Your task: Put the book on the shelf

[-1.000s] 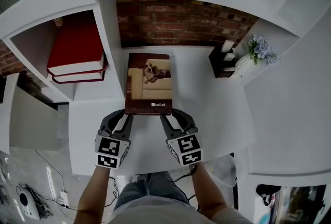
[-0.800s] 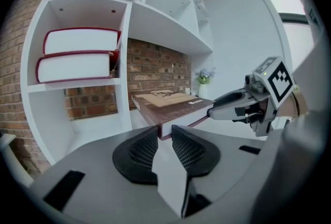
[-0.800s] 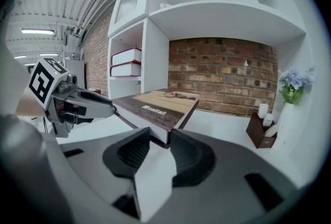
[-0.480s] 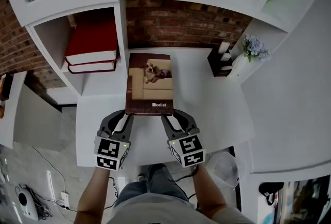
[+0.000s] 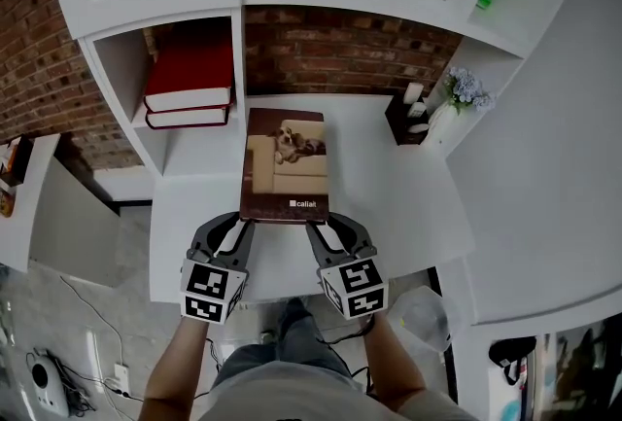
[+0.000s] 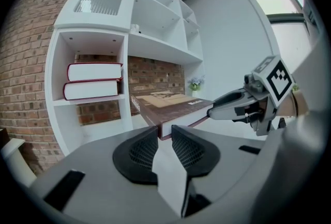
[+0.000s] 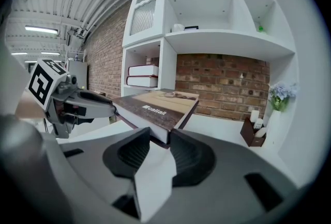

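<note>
the book (image 5: pixel 285 166) is held flat just over the desk (image 5: pixel 389 186), clamped at its near corners by the left gripper (image 5: pixel 236 220) and the right gripper (image 5: pixel 321 225), and should be carried level, with equal grip, toward the shelf (image 5: pixel 199 145) at ten o'clock, above the red books (image 5: pixel 190 79).

Only one word is legible: white lettering that appears to read "caliat", with a small white square before it. It stands on the dark band across the cover of the book (image 5: pixel 285 166), near its lower right corner. The print on the book's spine is too blurred to read. At the book's near edge, the cubes on the left gripper (image 5: pixel 233 221) and right gripper (image 5: pixel 328 223) bear black-and-white square markers, patterns without letters.
</note>
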A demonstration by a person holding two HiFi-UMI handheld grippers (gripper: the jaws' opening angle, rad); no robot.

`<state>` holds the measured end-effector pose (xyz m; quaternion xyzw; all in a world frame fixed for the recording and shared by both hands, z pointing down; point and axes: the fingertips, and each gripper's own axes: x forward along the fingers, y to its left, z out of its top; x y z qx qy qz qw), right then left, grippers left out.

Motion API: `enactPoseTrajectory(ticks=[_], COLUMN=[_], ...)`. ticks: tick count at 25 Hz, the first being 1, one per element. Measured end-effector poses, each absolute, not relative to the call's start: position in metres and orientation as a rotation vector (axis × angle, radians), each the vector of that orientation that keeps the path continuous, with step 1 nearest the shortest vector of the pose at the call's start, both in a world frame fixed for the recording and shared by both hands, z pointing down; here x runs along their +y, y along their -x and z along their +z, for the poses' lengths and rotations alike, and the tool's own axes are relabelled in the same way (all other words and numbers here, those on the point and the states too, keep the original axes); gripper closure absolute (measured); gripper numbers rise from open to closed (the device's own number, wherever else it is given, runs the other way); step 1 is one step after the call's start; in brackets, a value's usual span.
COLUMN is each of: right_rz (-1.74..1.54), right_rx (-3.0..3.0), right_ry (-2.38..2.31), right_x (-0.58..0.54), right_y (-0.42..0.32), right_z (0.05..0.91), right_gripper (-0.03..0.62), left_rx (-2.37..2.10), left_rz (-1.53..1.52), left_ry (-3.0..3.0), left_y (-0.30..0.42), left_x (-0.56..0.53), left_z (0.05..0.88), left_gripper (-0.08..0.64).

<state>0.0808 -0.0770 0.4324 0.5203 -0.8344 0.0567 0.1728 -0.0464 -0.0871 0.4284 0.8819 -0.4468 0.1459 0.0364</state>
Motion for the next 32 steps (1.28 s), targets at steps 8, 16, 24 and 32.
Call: enactPoseTrajectory(ticks=[8, 16, 24, 32], right_rz=[0.157, 0.199, 0.2, 0.145], right_rx=[-2.346, -2.348, -2.383, -2.422], right_ry=[-1.503, -1.503, -1.487, -1.459], right_x=[-0.044, -0.02, -0.002, 0.004], right_y=[-0.082, -0.076, -0.064, -0.046], right_z=[0.415, 0.386, 0.354, 0.325], right_gripper=[0.463, 0.463, 0.463, 0.463], left_rx=[-1.351, -1.355, -1.396, -1.46], left_rz=[0.411, 0.385, 0.344, 0.316], left_ry=[-2.741, -2.751, -2.751, -2.748], left_y=[0.045, 0.051, 0.064, 0.083], left_x=[-0.057, -0.033, -0.013, -0.003], left_z=[0.411, 0.381, 0.346, 0.319], left_gripper=[0.469, 0.469, 0.471, 0.471])
